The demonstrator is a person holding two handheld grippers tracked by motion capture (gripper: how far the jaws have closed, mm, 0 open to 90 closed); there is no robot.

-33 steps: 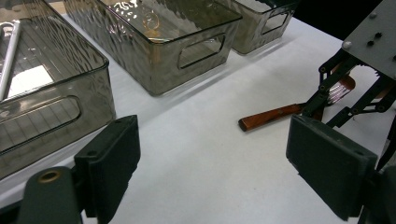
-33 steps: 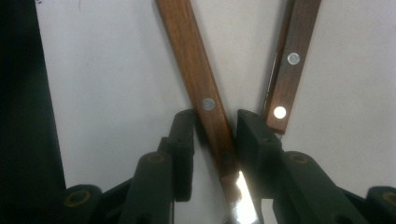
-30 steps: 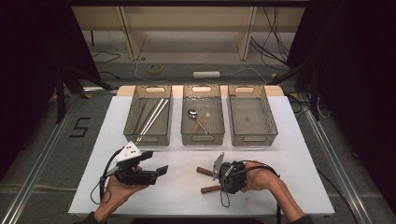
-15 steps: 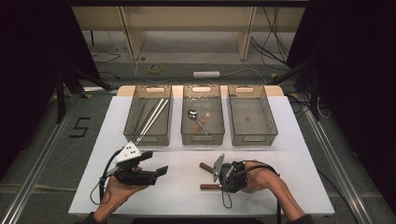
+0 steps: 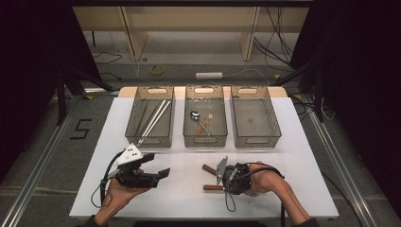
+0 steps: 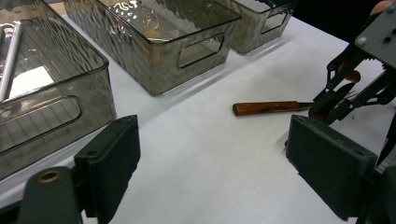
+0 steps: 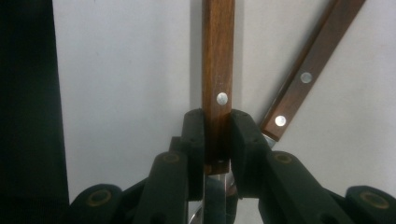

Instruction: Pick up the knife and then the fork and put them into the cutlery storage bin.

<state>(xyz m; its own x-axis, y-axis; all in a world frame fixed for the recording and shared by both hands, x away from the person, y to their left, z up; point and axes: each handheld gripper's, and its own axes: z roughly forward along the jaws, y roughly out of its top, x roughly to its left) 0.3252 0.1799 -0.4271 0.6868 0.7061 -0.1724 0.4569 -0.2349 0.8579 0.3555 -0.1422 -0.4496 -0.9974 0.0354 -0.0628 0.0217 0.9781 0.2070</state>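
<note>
Wooden knife handle [image 7: 217, 88] pinched betw. just-closed right tongs [image 7: 217, 140]; left tongs [image 6: 212, 163] wide open, empty.

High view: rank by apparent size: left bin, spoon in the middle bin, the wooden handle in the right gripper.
1. left bin
2. spoon and wooden handle: look about alike; the handle is partly hidden by the right gripper, so unranked.

Light comes from overhead: white bench [image 5: 189, 198] bright, room round it nearly black. Shadows short and soft, e.g. under the bins [image 5: 205, 124]. High view slightly soft, low detail. Left gripper view: glare on the nearest bin's ribbed wall, near fingers [image 6: 109, 163] a bit blurred. Right gripper view: wooden handle [image 7: 217, 70] sharp, left edge dark.
</note>
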